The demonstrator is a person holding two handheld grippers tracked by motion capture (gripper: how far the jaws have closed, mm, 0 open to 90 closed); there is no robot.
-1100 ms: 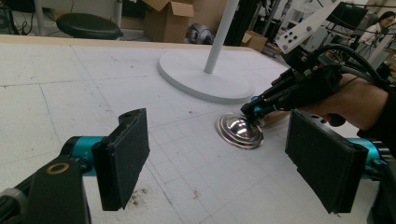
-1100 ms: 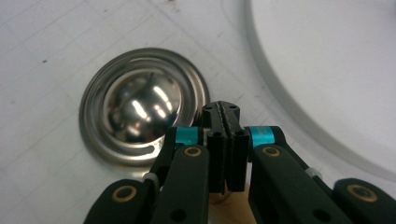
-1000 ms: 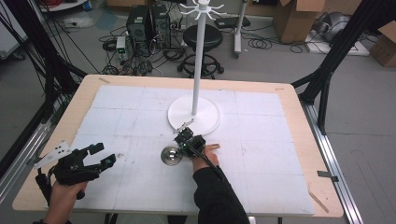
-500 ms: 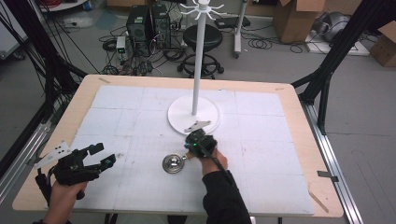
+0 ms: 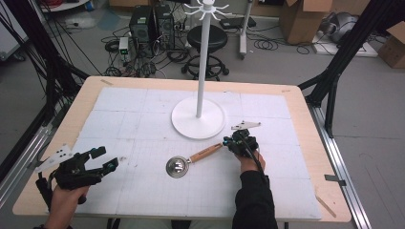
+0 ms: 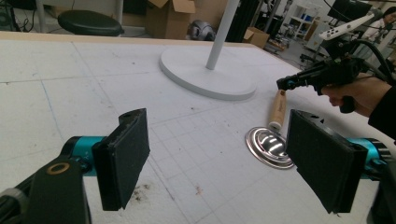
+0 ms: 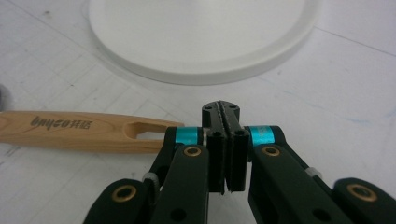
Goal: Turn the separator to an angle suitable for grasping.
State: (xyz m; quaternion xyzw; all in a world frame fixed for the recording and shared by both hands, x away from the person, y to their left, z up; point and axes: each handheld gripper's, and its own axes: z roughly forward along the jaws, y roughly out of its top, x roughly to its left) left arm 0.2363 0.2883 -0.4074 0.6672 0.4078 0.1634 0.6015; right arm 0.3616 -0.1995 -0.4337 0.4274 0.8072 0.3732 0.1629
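Note:
A ladle lies on the white mat with its metal bowl (image 5: 175,167) toward me and its wooden handle (image 5: 205,153) pointing right and away. My right gripper (image 5: 228,142) sits at the handle's far end, jaws shut with nothing between them. In the right gripper view the slotted handle (image 7: 70,130) lies just left of the gripper (image 7: 221,112). My left gripper (image 5: 105,158) rests at the front left, open and empty. In its own view the gripper (image 6: 224,154) frames the bowl (image 6: 268,144), with the handle (image 6: 278,108) and the right gripper (image 6: 286,84) beyond.
A white hook stand rises on a pole (image 5: 204,62) from its round base (image 5: 198,124), just behind the ladle and the right gripper; the base (image 7: 201,42) is close ahead in the right gripper view. The table's wooden border (image 5: 305,119) frames the mat.
My right gripper has slid to the right, from beside the ladle's bowl to the end of its handle, still shut. The ladle and the left gripper have stayed put.

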